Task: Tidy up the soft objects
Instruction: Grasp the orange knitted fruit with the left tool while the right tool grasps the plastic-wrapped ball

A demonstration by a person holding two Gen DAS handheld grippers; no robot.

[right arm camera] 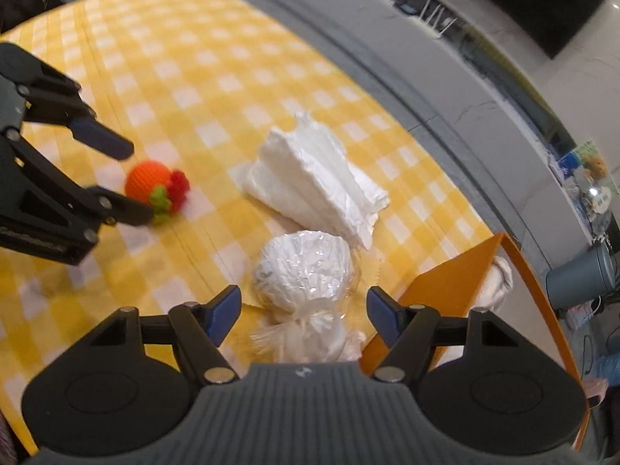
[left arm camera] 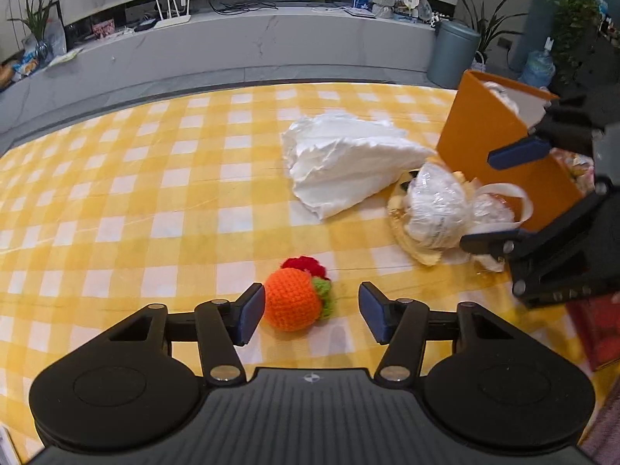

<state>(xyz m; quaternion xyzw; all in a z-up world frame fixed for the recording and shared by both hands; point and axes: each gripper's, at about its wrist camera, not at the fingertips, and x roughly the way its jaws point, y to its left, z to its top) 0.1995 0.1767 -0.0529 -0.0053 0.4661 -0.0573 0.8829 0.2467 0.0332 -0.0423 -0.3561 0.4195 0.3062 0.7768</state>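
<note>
A yellow-checked tablecloth (left arm camera: 155, 201) covers the table; beyond it runs a grey marble ledge (left arm camera: 232, 42). Left gripper (left arm camera: 312, 312) and right gripper (right arm camera: 304, 312) both spread, gripping nothing.

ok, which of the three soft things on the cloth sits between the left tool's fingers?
The orange crochet ball, between the left tool's open fingers. The white stack and wrapped bundle lie farther off, by the orange box.

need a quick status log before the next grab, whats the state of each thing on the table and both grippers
left gripper: open, jaws either side of the crochet orange, not pressing
crochet orange: lying on the tablecloth, loose
right gripper: open, over the wrapped white bundle
wrapped white bundle: on the table, knotted shut, beside the box
folded white cloth: lying folded, untouched
orange box: upright, open top, something white inside
</note>
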